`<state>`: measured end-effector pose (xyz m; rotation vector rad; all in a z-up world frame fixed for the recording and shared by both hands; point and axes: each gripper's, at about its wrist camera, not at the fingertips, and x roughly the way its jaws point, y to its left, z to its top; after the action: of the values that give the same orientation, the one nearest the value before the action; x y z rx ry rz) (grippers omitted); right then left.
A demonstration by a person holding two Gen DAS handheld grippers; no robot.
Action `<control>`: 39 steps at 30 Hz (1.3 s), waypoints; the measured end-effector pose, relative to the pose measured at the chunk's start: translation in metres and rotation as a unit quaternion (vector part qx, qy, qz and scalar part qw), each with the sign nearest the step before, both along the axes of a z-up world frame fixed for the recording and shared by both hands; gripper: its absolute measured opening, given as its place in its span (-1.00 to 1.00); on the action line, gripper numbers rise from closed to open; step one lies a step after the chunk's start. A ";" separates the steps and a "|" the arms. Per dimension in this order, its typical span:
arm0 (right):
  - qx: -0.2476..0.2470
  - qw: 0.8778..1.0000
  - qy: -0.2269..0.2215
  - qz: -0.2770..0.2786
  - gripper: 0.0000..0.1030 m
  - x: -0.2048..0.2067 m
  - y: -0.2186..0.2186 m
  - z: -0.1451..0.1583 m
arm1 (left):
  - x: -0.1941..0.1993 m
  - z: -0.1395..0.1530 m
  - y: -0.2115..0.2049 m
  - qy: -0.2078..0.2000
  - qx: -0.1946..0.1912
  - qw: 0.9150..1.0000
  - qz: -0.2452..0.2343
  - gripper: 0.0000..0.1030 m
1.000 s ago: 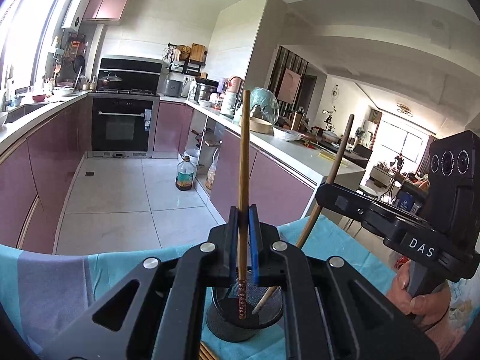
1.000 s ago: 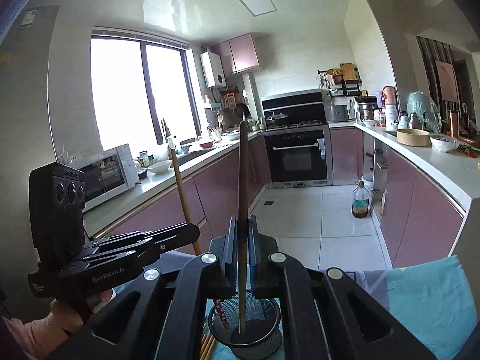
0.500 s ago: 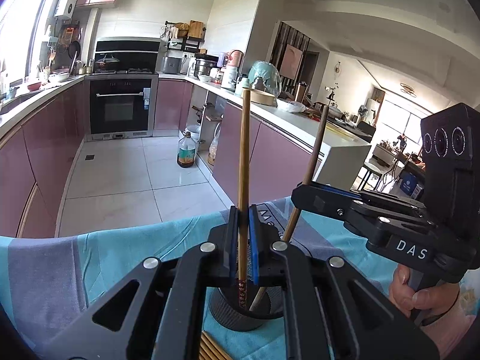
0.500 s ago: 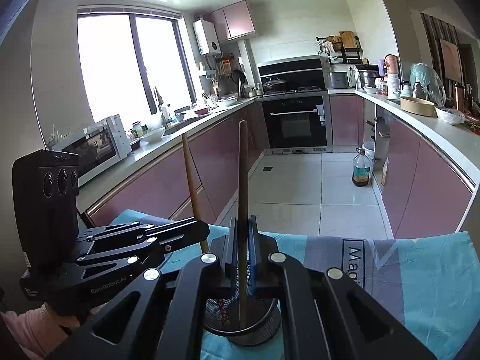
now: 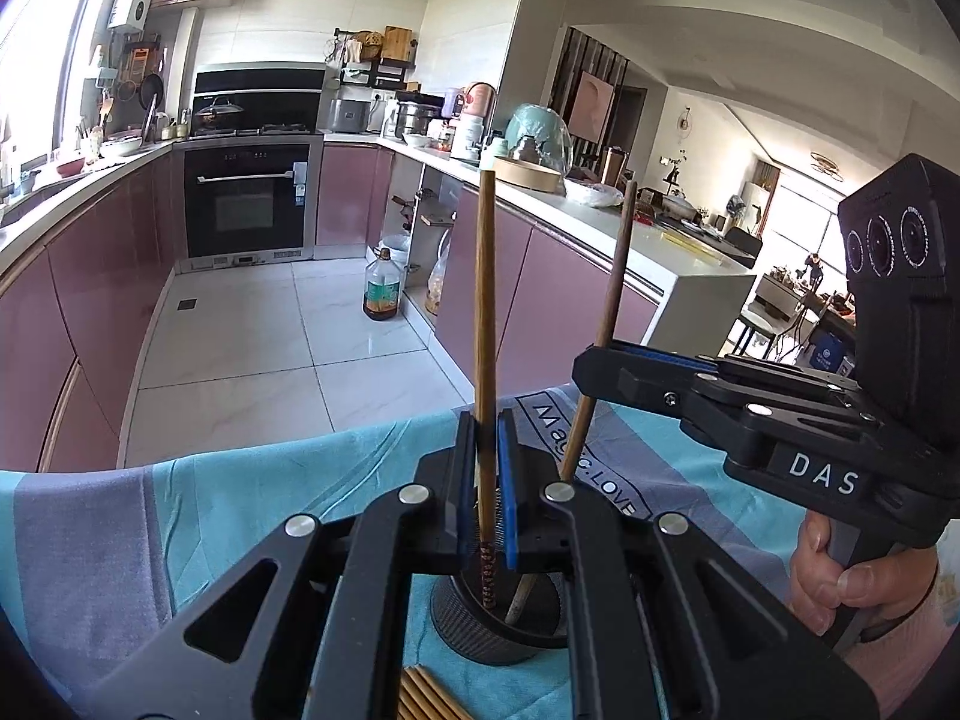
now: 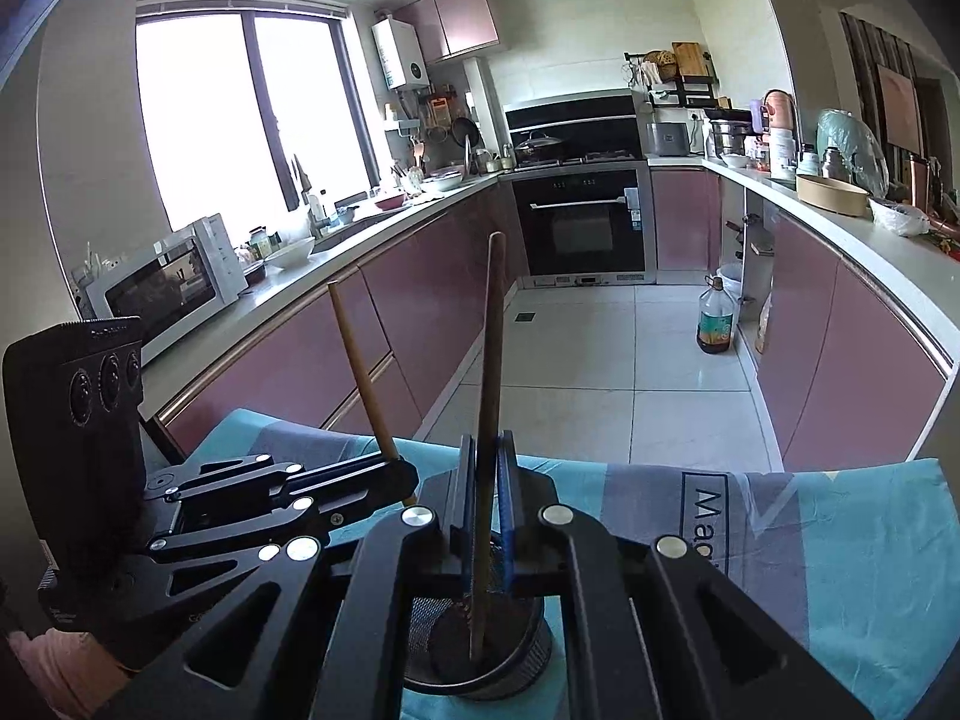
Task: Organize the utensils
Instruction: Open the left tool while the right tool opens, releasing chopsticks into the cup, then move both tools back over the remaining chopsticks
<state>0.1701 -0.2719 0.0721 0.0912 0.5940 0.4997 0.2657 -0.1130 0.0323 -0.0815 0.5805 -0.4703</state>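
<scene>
Left gripper (image 5: 485, 480): clenched on a chopstick (image 5: 483, 324), tip inside the mesh cup (image 5: 498, 636)
Right gripper (image 6: 485, 504): clenched on a second chopstick (image 6: 489, 384), tip in cup
Cloth (image 5: 240, 498): under cup

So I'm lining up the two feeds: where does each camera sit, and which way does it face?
Left wrist: on the left gripper, looking along its chopstick at the oven; right gripper and hand show.
Right wrist: on the right gripper, facing window and oven; left gripper shows.
Shared: the black mesh cup, blue cloth, both chopsticks.
</scene>
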 end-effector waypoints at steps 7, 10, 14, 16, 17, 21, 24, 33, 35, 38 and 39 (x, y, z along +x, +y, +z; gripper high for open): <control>0.001 1.000 0.010 -0.012 -0.84 0.008 0.000 -0.005 | 0.001 -0.003 0.000 -0.004 0.005 1.000 0.008 -0.56; 0.003 1.000 0.010 -0.018 -0.58 0.008 -0.001 -0.005 | 0.001 -0.002 0.005 -0.004 -0.003 1.000 0.013 -0.51; 0.005 1.000 0.006 -0.019 -0.51 0.003 -0.004 -0.005 | -0.005 0.001 0.015 -0.012 -0.011 1.000 0.024 -0.36; 0.006 1.000 0.002 -0.022 -0.43 -0.001 -0.005 -0.003 | -0.012 0.003 0.020 -0.019 -0.011 0.999 0.032 -0.30; 0.008 1.000 0.000 -0.021 -0.42 -0.003 -0.006 -0.002 | -0.016 0.005 0.023 -0.024 -0.012 0.999 0.036 -0.21; 0.019 1.000 -0.011 -0.014 -0.32 -0.019 -0.010 0.003 | -0.036 0.014 0.039 -0.046 -0.008 0.998 0.046 0.00; 0.027 0.999 -0.027 0.006 -0.24 -0.042 -0.011 0.009 | -0.056 0.018 0.053 -0.061 0.000 0.997 0.051 0.14; 0.015 0.996 -0.019 0.082 -0.15 -0.099 0.004 -0.008 | -0.108 -0.025 0.093 -0.020 0.049 0.996 0.078 0.21; 0.002 0.996 0.003 0.087 -0.15 -0.103 0.011 -0.024 | -0.113 -0.044 0.101 0.010 0.054 0.996 0.077 0.21; -0.014 0.994 0.047 0.096 -0.15 -0.104 0.024 -0.055 | -0.121 -0.070 0.110 0.046 0.064 0.994 0.081 0.21; -0.019 0.993 0.061 0.096 -0.15 -0.105 0.028 -0.065 | -0.123 -0.077 0.112 0.057 0.065 0.993 0.082 0.21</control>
<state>0.0656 -0.2438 0.0075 0.0278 0.7351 0.6723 0.1426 -0.0013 -0.0452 -0.0317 0.7095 -0.2678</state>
